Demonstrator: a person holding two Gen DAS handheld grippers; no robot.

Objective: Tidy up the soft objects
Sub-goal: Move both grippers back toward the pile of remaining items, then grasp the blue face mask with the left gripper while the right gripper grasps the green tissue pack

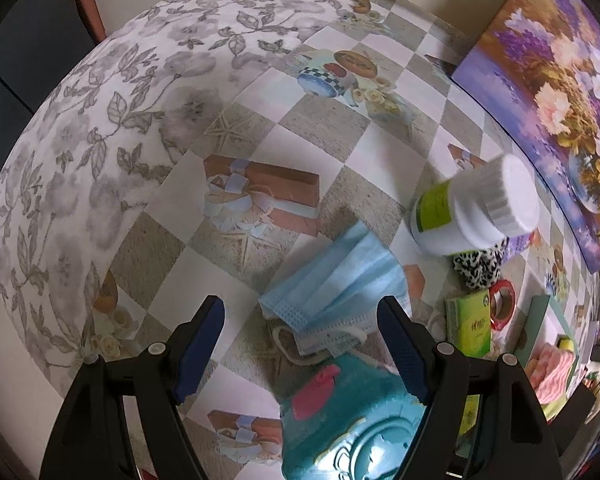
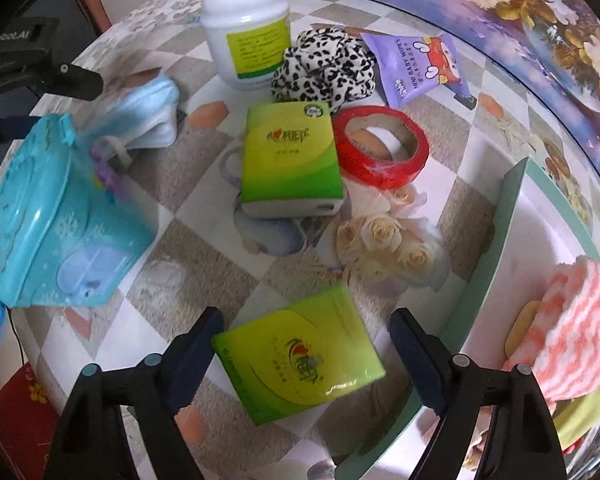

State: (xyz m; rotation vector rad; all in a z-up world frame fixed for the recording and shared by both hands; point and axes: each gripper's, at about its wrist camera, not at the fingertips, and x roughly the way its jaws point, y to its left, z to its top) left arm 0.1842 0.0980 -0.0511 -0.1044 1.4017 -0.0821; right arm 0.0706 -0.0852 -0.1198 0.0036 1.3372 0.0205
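Observation:
My right gripper points down at a green tissue pack lying tilted on the tablecloth. The pack sits between the open jaws; the left pad is at its corner and the right pad stands clear of it. My left gripper hangs open just above a small pile of blue face masks, pads not touching them. A teal wipes pack lies below the masks, partly under the right finger. A second green tissue pack, a leopard-print scrunchie and a purple baby-wipes pouch lie further back.
A pale green tray at the right holds a pink striped cloth. A white bottle and a red tape roll stand among the soft items. A flowered purple box borders the table's far side.

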